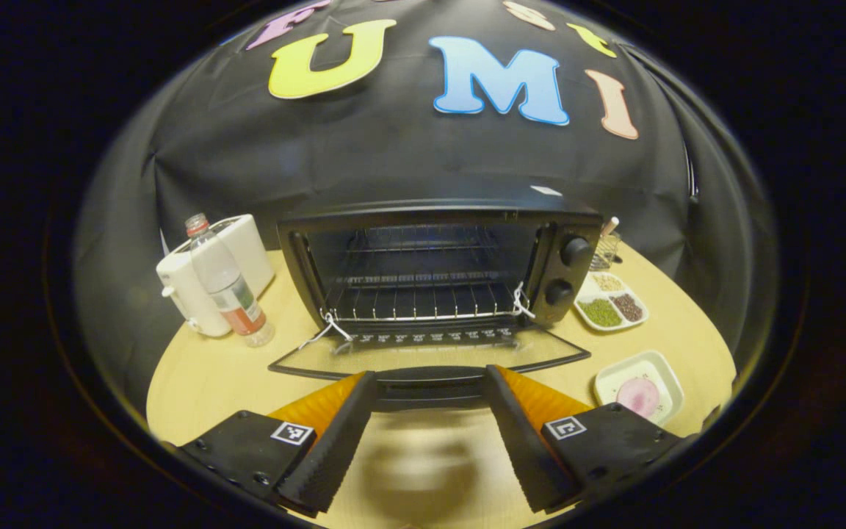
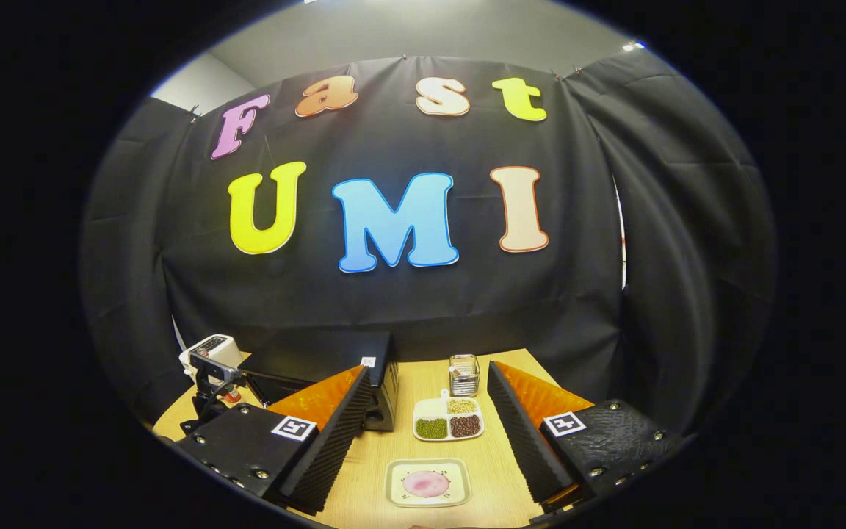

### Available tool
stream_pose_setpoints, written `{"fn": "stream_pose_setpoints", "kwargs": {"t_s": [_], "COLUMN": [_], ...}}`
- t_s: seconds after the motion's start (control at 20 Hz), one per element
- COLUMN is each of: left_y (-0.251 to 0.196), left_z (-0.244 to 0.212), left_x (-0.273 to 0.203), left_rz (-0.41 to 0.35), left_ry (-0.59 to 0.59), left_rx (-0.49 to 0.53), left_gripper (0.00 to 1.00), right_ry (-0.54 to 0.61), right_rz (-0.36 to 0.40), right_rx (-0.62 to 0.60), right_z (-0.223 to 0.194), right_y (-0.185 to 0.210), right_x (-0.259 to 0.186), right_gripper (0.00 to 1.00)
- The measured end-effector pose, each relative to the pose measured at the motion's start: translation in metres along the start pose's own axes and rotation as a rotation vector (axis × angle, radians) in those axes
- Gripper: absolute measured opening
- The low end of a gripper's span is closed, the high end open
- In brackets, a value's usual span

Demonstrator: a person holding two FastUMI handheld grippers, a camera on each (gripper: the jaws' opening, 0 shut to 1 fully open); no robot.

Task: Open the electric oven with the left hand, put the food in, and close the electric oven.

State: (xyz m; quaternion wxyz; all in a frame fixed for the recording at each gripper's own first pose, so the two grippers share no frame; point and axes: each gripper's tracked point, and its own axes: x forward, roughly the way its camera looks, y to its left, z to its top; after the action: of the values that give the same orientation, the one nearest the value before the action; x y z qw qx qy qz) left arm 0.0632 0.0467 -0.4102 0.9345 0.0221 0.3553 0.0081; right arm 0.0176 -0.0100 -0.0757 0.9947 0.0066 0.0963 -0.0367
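The black electric oven stands at the back of the table with its glass door folded down flat and the wire rack bare inside. My left gripper is open just in front of the door, and the door's handle lies across the gap between its fingers. The food, a pink round piece, rests in a white square dish to the oven's right. My right gripper hangs open above that dish, holding nothing. The oven is at its left.
A clear bottle and a white appliance stand left of the oven. A sectioned plate of beans and a small jar sit behind the dish. The table's edge curves close.
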Motion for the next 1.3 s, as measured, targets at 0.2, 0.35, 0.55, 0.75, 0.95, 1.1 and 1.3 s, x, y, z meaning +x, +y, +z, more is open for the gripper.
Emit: {"fn": "stream_pose_setpoints", "kwargs": {"t_s": [0.2,0.35,0.55,0.75,0.95,1.1,1.3], "left_y": [-0.001,-0.003,0.003,0.013,0.017,0.023,0.038], "left_z": [-0.019,-0.035,-0.018,0.053,0.142,0.204,0.258], "left_x": [0.003,0.01,0.006,-0.03,-0.095,-0.155,-0.23], "left_rz": [-0.005,-0.017,0.005,0.008,0.008,0.011,0.038], "left_ry": [0.017,0.066,0.019,-0.149,-0.357,-0.515,-0.666], "left_rx": [0.06,0.044,0.022,-0.027,-0.063,-0.091,-0.136], "left_gripper": [0.98,0.99,0.98,0.99,0.96,1.0,1.0], "right_ry": [0.022,0.058,0.072,0.207,0.46,0.648,0.848], "right_rz": [-0.005,-0.013,-0.014,0.034,0.136,0.186,0.176], "right_rx": [-0.01,0.005,-0.003,0.014,0.081,0.163,0.26], "right_z": [-0.008,-0.019,-0.024,-0.059,-0.115,-0.159,-0.216], "right_y": [-0.004,-0.009,-0.015,-0.022,-0.029,-0.035,-0.051], "right_x": [0.0,0.0,0.001,0.016,0.038,0.045,0.055], "right_gripper": [0.97,0.97,0.97,0.97,0.97,0.98,0.98]}}
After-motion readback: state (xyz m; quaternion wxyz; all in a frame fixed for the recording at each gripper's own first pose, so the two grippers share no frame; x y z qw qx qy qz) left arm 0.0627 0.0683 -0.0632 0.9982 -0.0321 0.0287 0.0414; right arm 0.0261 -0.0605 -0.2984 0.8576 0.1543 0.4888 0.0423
